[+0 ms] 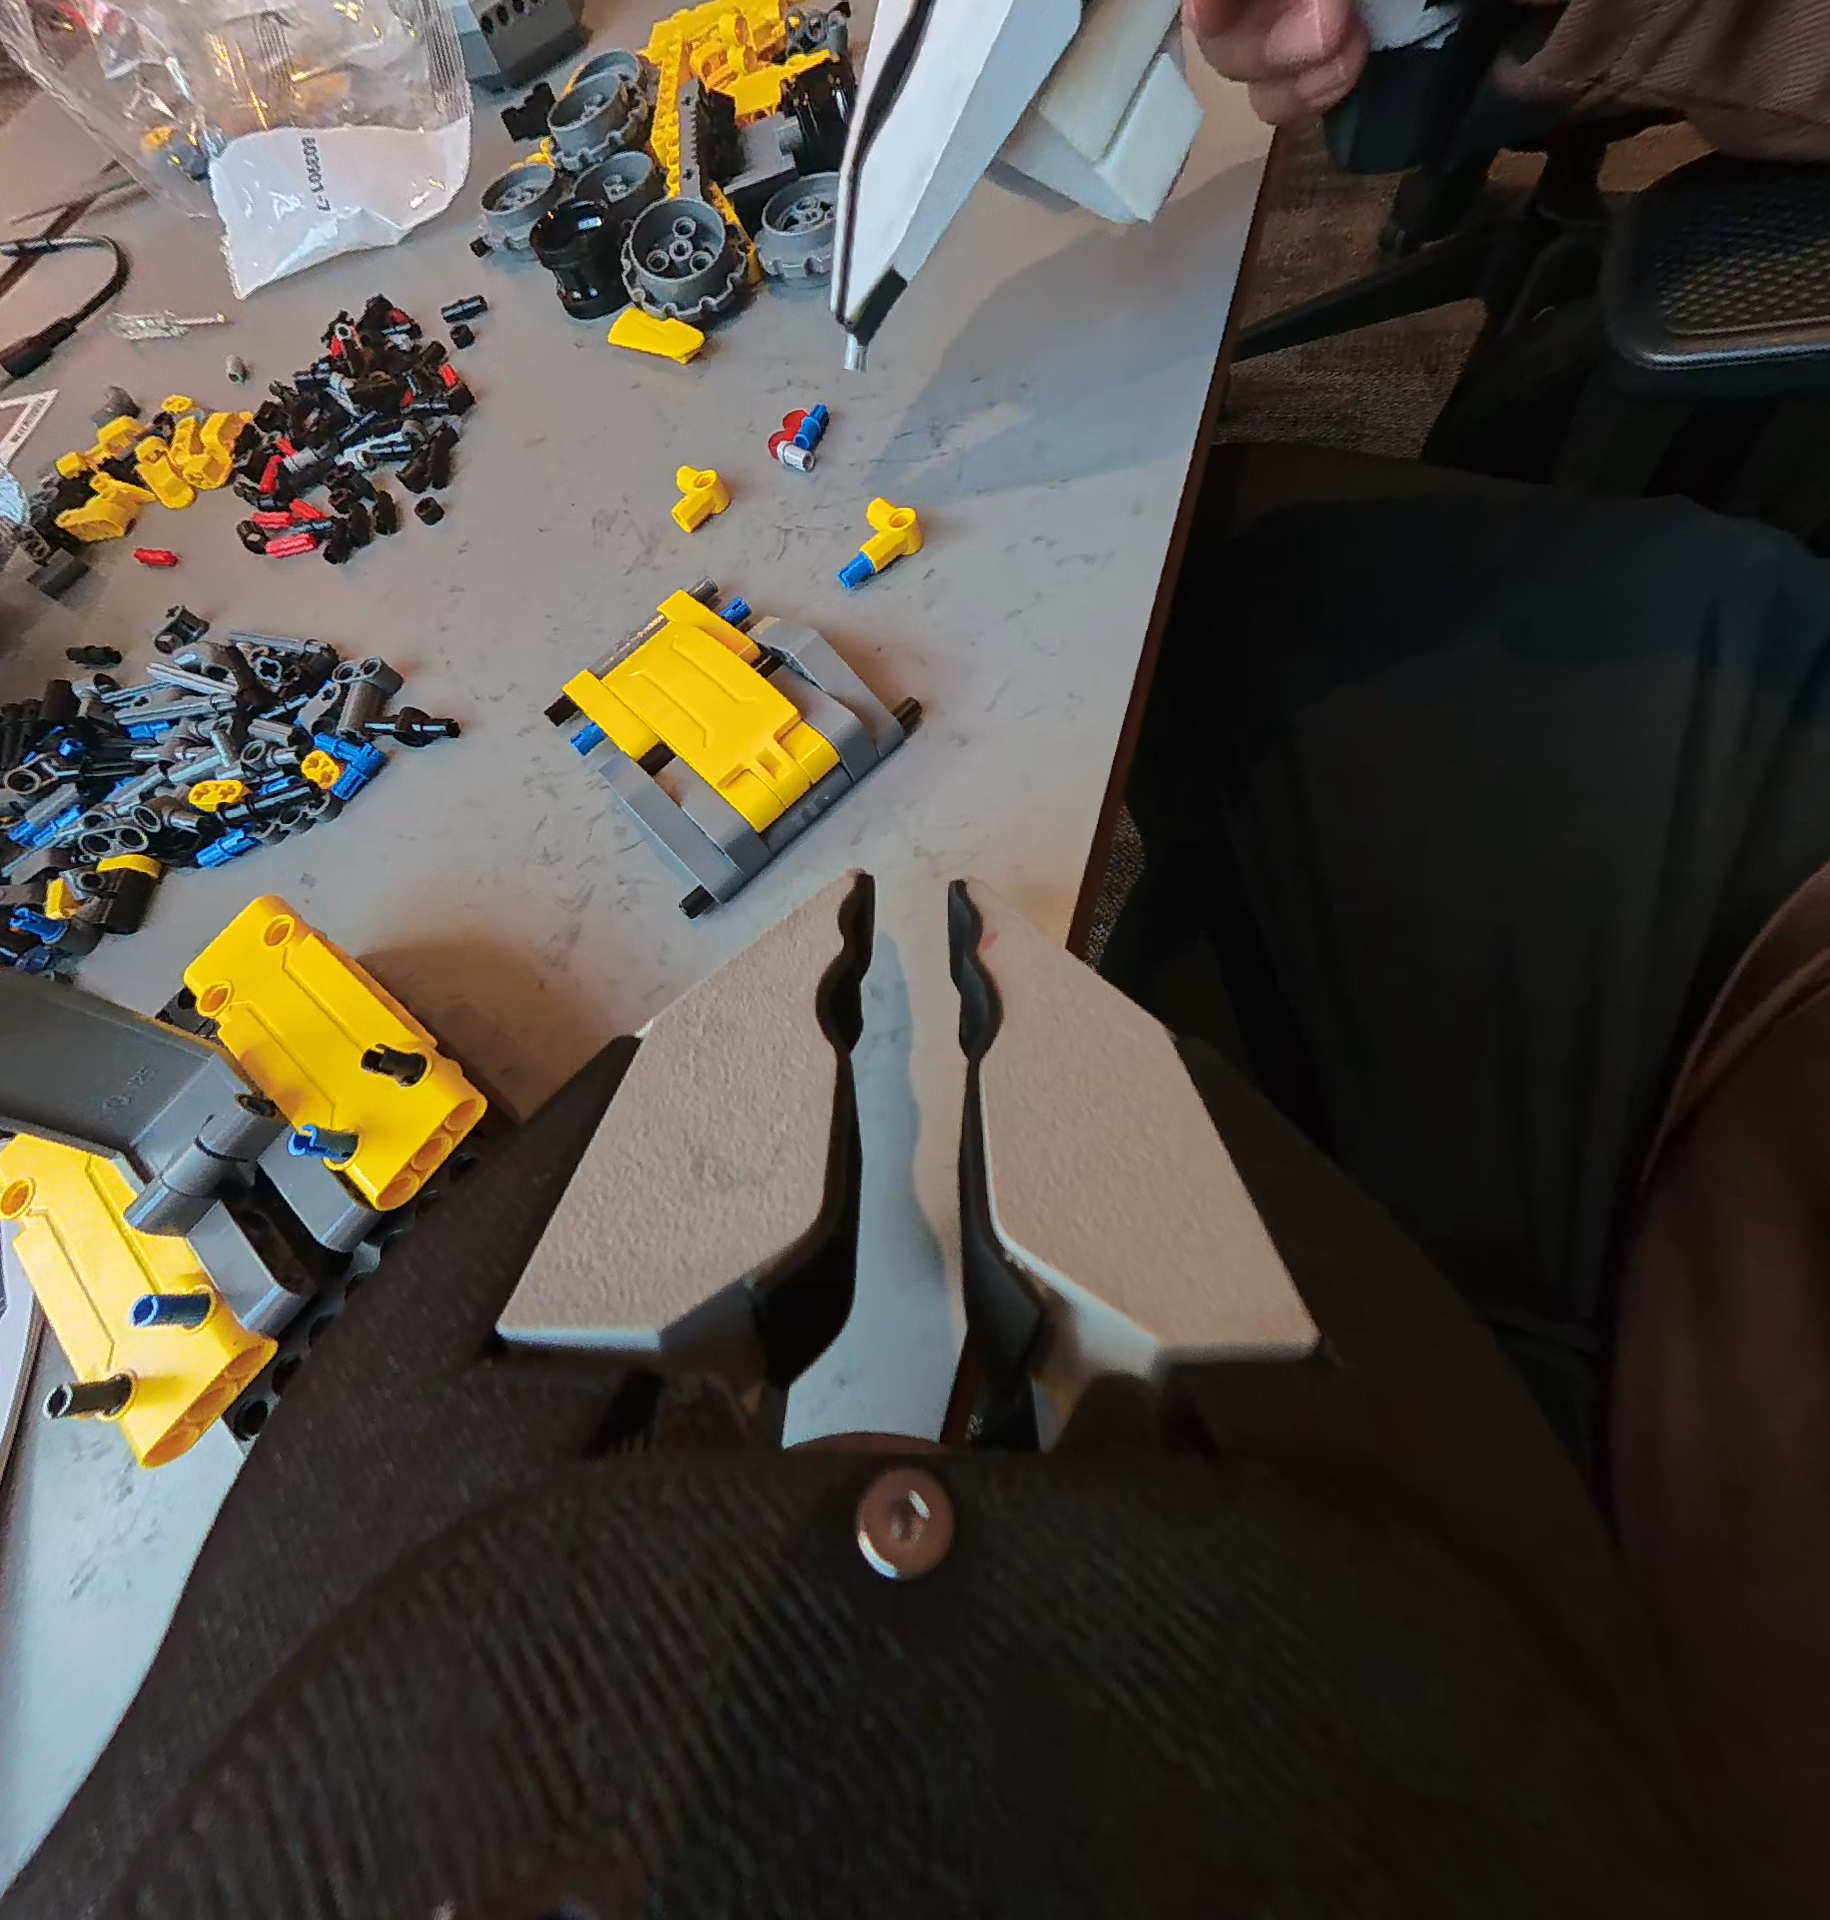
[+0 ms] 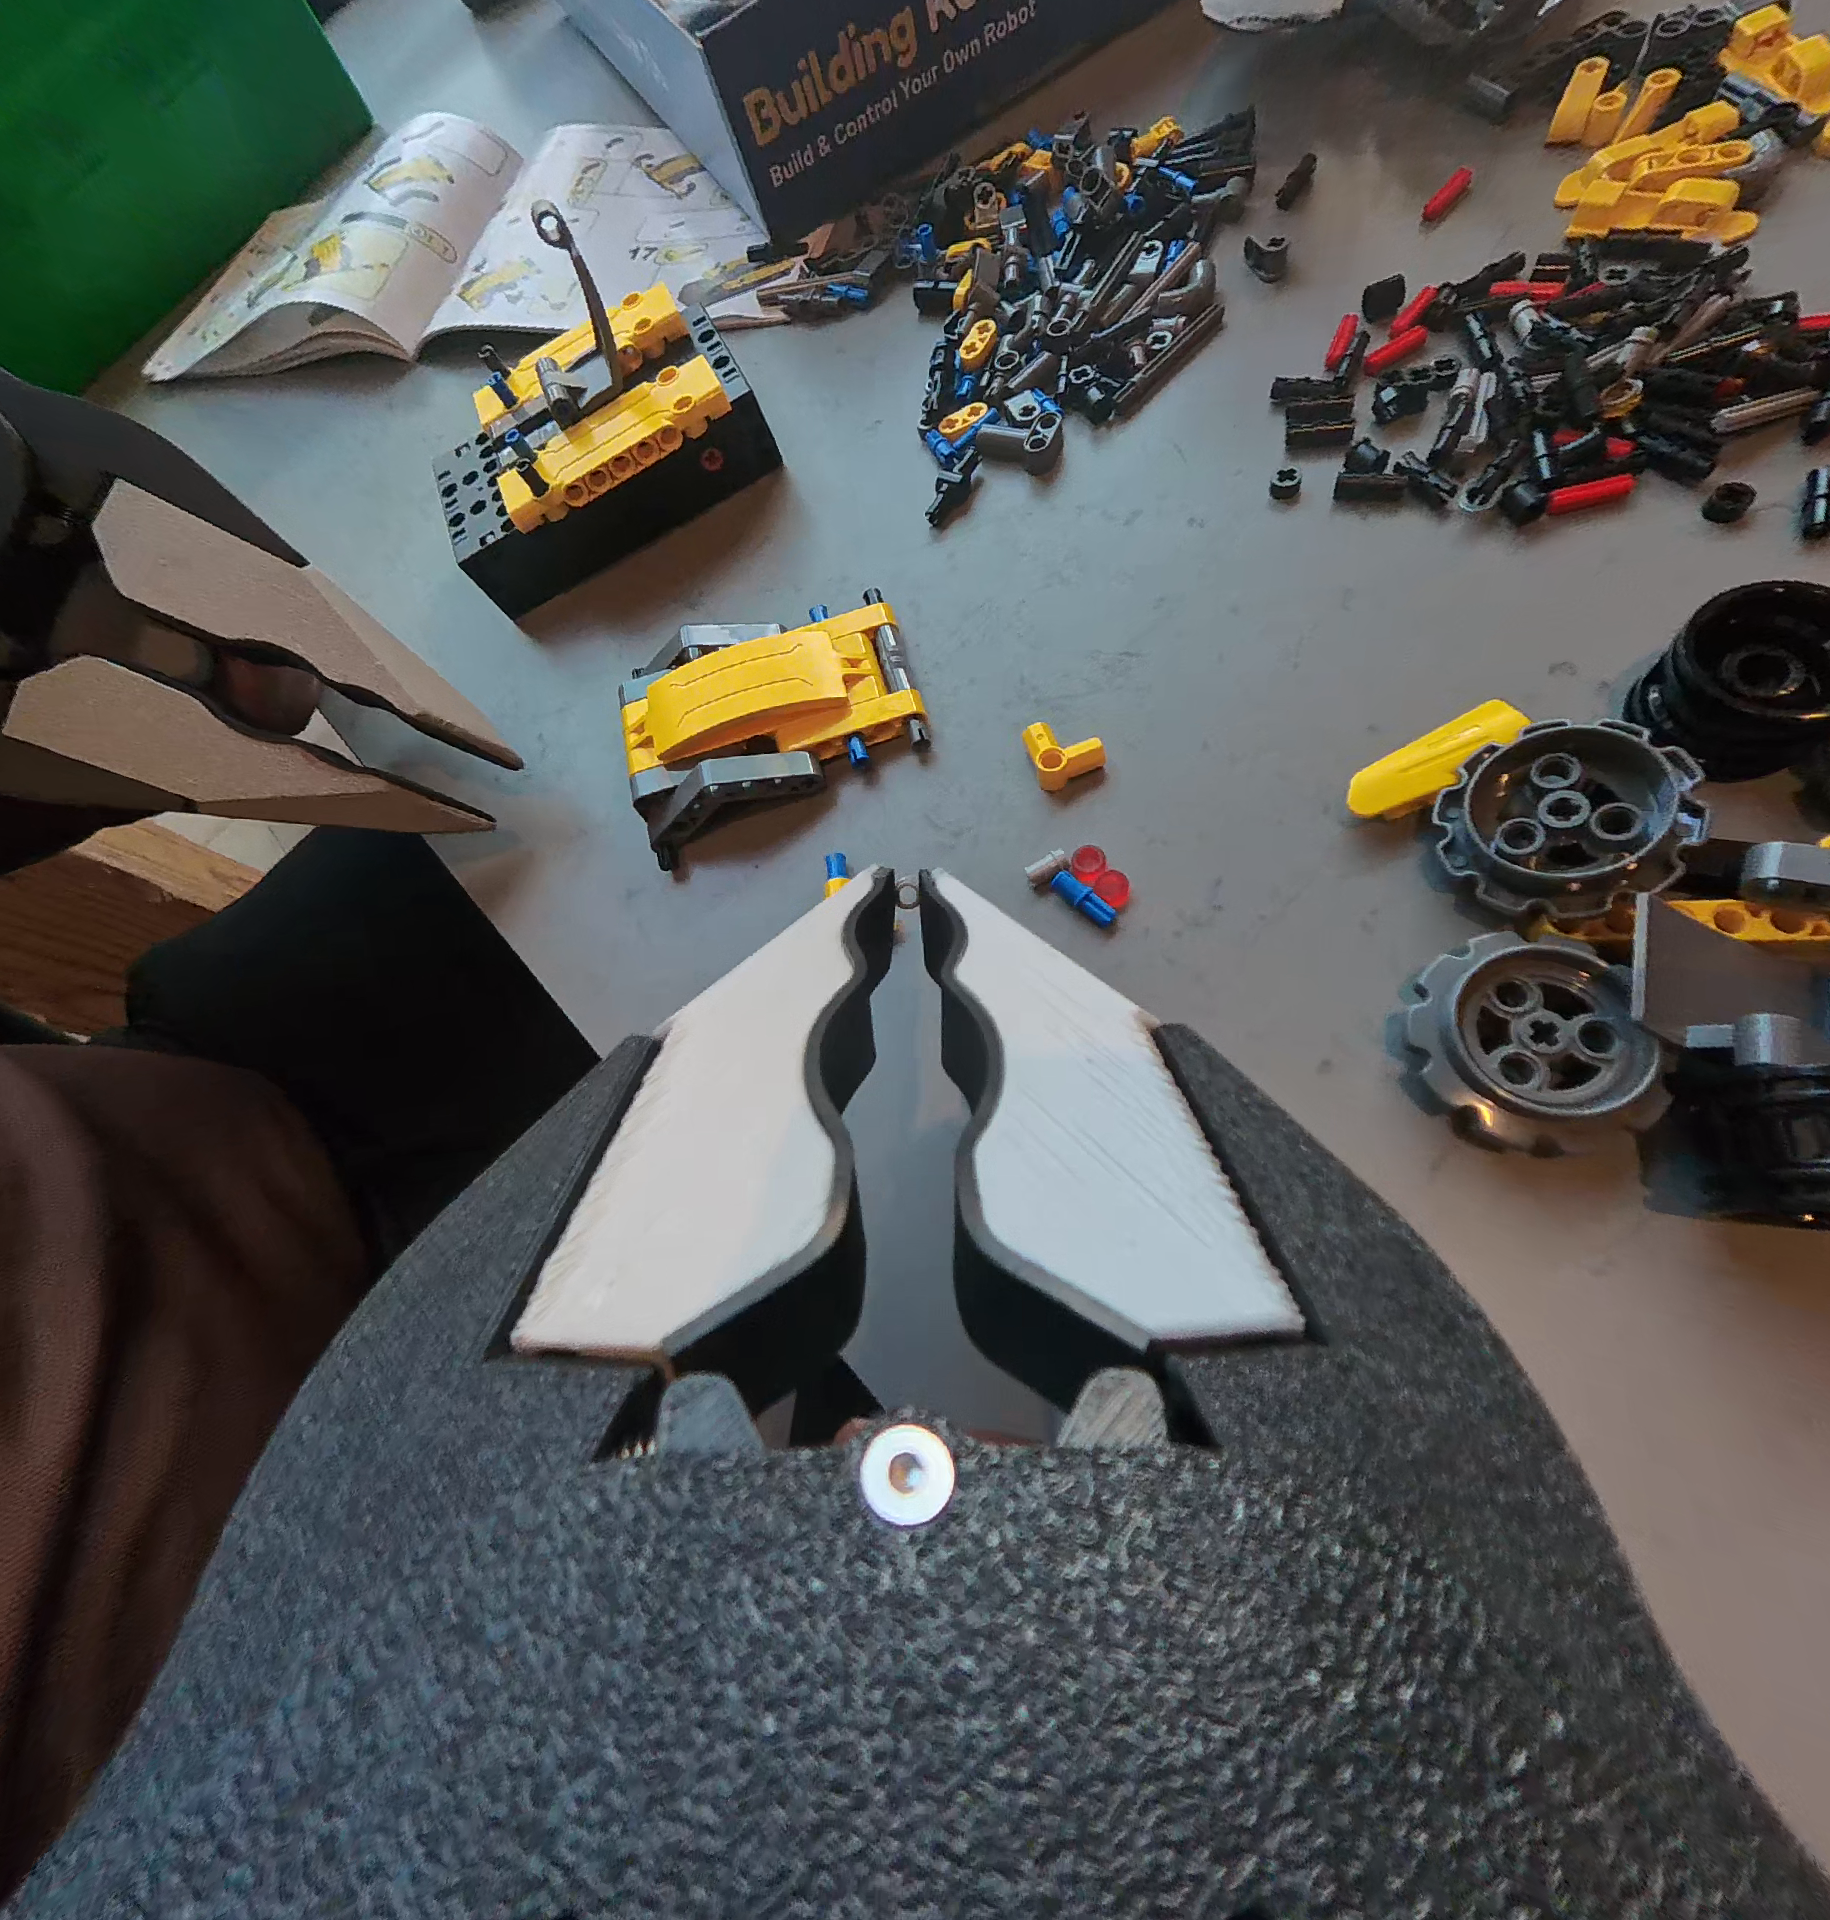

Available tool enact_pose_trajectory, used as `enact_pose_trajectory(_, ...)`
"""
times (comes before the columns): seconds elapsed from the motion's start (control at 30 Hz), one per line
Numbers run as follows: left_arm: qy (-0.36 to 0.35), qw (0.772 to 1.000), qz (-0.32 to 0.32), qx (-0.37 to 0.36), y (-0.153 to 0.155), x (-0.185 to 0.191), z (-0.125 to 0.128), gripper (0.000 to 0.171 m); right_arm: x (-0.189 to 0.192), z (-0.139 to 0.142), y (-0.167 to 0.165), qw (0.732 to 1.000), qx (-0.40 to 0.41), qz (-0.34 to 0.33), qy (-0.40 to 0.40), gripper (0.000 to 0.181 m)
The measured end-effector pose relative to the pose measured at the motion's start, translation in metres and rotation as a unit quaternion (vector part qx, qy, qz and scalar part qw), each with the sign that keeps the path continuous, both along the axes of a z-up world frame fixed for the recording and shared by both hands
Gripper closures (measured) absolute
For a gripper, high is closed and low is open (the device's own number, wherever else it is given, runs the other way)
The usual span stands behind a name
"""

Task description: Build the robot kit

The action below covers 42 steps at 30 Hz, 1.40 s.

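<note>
My right gripper [image 2: 907,879] is shut on a small grey piece [image 2: 908,891] and holds it above the grey table [image 2: 1202,623]. In the left wrist view it [image 1: 855,348] hangs at the top with the grey piece [image 1: 855,356] at its tips. Just past it lie a yellow connector with a blue pin [image 1: 885,540], red and blue small pieces [image 2: 1087,878] and another yellow connector [image 2: 1062,755]. My left gripper [image 1: 911,896] is slightly open and empty, near the table's edge, a little short of a yellow and grey assembly [image 1: 729,727]. It also shows in the right wrist view [image 2: 506,795].
A black block with yellow beams [image 2: 599,447] stands to my left. Piles of small parts [image 1: 163,769] [image 2: 1576,384], a wheeled model [image 2: 1565,810], an open booklet [image 2: 371,239], a box [image 2: 890,94] and a plastic bag [image 1: 298,125] crowd the table. The table edge [image 1: 1191,520] borders a person's lap. The gap from one gripper's tips to the other's is roughly 12 cm. To the yellow connector [image 2: 1062,755]: right tips about 6 cm, left tips about 15 cm. The left camera catches it too, in the left wrist view [image 1: 698,477].
</note>
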<state>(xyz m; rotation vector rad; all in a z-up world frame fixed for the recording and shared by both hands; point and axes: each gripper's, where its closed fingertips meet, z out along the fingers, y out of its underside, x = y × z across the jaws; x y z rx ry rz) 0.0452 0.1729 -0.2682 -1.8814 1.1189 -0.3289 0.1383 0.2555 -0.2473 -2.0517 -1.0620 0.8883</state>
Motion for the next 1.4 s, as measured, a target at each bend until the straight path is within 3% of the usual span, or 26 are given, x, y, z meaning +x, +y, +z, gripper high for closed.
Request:
enact_pose_trajectory(0.7,0.013,1.0,-0.003,0.015,-0.001,0.001,-0.002,0.16,-0.024,0.017,-0.014,0.998,0.047,0.048,0.018,0.178)
enact_pose_trajectory(1.0,0.01,1.0,-0.006,0.014,-0.002,0.002,-0.001,0.159,-0.016,0.021,-0.009,0.998,0.041,0.042,0.024,0.178)
enact_pose_trajectory(1.13,-0.02,1.0,-0.017,-0.013,-0.002,0.004,0.008,0.16,-0.011,0.022,-0.011,0.996,0.063,0.059,0.005,0.178)
enact_pose_trajectory(1.23,-0.04,0.999,-0.019,-0.005,0.016,0.008,0.034,0.16,-0.012,0.012,-0.013,0.996,0.054,0.076,-0.01,0.177)
enact_pose_trajectory(1.33,-0.008,0.999,-0.043,0.013,0.037,0.023,0.053,0.156,-0.012,-0.002,-0.014,0.995,0.032,0.085,-0.027,0.177)
enact_pose_trajectory(1.4,0.027,0.997,-0.077,0.009,0.046,0.038,0.052,0.155,-0.008,-0.009,-0.011,0.997,0.014,0.07,-0.033,0.178)
